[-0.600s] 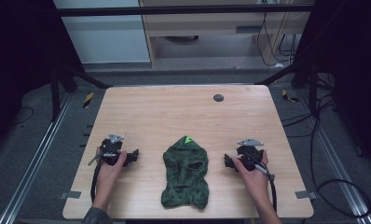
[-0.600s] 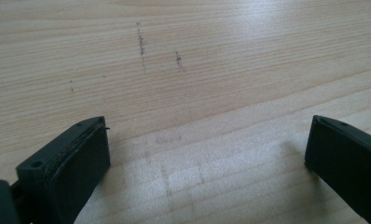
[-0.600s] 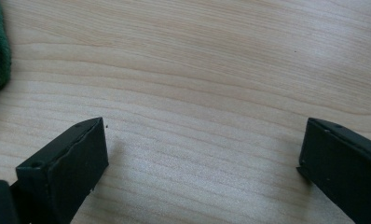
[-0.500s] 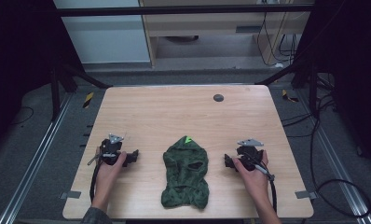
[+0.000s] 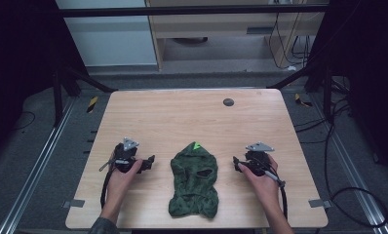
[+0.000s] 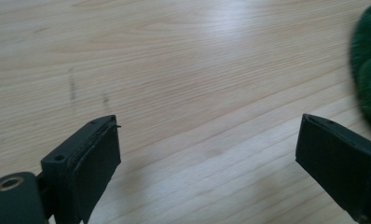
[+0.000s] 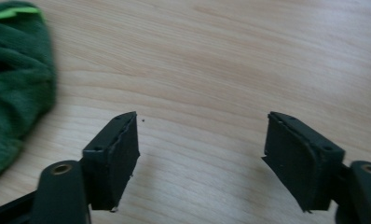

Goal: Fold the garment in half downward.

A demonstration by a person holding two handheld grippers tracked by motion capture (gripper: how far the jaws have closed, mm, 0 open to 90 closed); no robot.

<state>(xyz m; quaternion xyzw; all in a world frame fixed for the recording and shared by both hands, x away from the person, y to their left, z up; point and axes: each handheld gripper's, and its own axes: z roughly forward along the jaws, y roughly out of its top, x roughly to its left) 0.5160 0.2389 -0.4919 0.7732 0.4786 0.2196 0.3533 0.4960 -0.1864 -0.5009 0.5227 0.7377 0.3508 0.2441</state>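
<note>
A dark green knitted balaclava [image 5: 193, 181] with a bright green tag at its top lies flat on the wooden table [image 5: 182, 117], near the front edge in the middle. My left gripper [image 5: 148, 162] rests on the table to its left, open, with bare wood between its jaws; the balaclava's edge [image 6: 370, 70] shows at the right of the left gripper view. My right gripper [image 5: 237, 163] sits to the balaclava's right, also open and holding nothing. In the right gripper view the green fabric [image 7: 13, 70] lies at the left.
A small dark round disc [image 5: 228, 102] sits near the table's back edge, right of centre. Metal frame rails run along both sides of the table, and cables lie on the floor at the right.
</note>
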